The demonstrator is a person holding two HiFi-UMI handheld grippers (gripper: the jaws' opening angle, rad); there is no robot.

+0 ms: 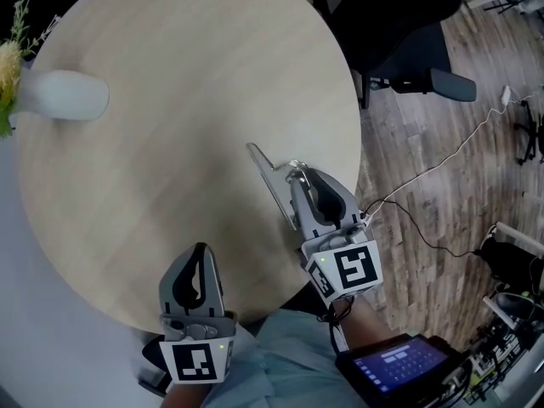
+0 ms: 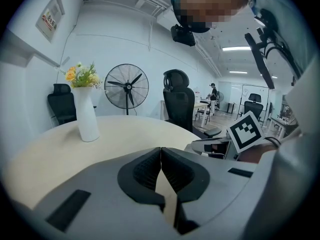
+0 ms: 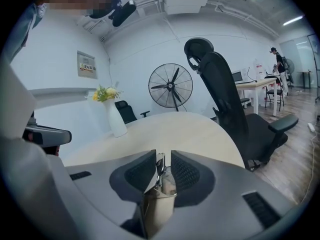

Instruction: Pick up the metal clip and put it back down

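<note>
Metal clip [image 3: 159, 168] clamped in my right tool [image 1: 304, 177]; left tool [image 2: 161, 154] closed, empty. I'd lower it flat onto the counter [image 1: 170, 134] beneath, then release.

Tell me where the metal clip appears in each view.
Head view: just right of centre, metal clip held by the right tool.
Left gripper view: not visible.
Right gripper view: bottom centre, metal clip between the jaws.
Shared landmark: white vase.
</note>
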